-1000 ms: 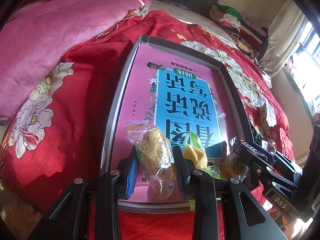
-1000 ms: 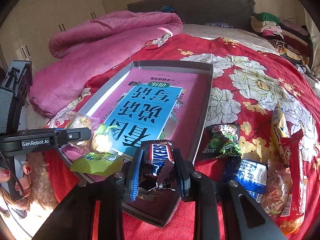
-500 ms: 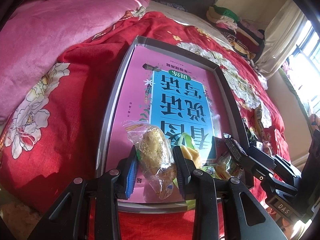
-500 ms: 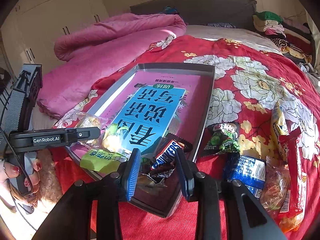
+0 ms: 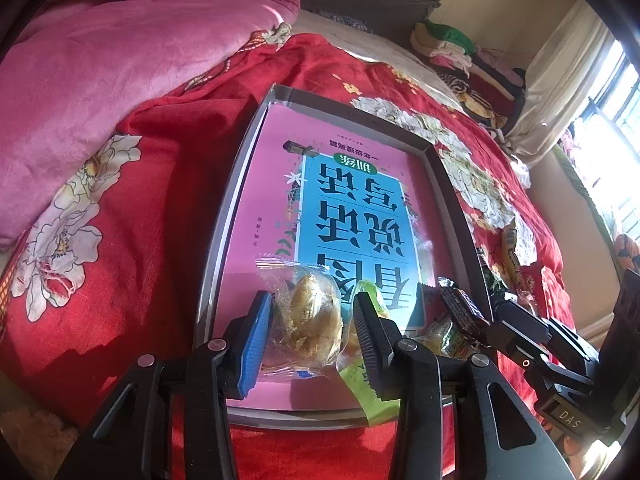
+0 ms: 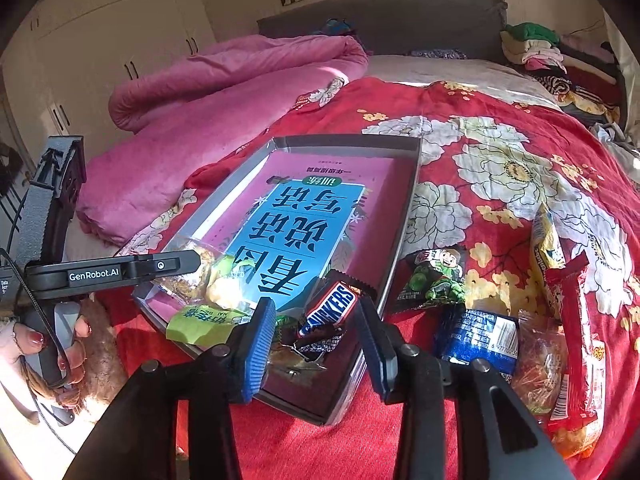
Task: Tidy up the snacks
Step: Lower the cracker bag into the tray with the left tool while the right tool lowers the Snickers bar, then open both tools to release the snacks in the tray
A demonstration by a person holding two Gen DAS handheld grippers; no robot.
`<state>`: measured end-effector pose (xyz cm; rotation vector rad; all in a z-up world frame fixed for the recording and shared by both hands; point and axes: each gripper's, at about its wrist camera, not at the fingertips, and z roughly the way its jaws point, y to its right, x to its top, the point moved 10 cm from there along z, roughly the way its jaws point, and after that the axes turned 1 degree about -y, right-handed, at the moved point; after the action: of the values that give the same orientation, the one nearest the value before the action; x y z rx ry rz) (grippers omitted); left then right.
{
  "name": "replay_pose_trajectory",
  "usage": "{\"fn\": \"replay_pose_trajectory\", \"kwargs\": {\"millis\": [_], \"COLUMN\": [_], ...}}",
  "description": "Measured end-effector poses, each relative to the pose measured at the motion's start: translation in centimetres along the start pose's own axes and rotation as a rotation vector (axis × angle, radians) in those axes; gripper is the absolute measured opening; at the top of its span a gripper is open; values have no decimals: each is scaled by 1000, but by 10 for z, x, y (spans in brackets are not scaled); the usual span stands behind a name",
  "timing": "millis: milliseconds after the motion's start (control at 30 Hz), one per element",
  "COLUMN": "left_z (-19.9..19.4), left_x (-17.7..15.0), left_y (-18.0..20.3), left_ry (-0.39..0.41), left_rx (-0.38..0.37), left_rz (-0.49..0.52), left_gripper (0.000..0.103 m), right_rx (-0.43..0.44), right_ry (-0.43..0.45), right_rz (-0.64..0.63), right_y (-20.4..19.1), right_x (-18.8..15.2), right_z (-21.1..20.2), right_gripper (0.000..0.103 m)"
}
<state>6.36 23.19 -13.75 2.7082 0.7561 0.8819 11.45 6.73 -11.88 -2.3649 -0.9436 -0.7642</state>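
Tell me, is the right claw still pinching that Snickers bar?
Apart. In the right wrist view the right gripper stands open, red bedspread and tray showing on both sides of the Snickers bar, which lies in the tray.
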Motion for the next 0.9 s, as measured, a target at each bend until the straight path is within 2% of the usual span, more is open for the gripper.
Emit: {"fn": "replay_pose_trajectory", "kwargs": {"millis": [233,433,667,900], "left_z": [-7,-12,-23,-29], "left_x": [6,10,16,19], "left_y": [1,4,9,15], "left_ry": [32,58,112,139], "left_rx": [-7,-17,2,19], "left_rz": [2,10,51,88], "left_gripper": [51,53,66,75], "right_rx": [-7,-14,-19,-27], "right_ry": [12,21,50,76], "right_rz": [-4,-1,-5,-17], "right_y": [0,2,3,3], "right_x": [1,2,7,10], "right_z": [-4,-7,-15,-24], "right_gripper": [45,47,52,55]}}
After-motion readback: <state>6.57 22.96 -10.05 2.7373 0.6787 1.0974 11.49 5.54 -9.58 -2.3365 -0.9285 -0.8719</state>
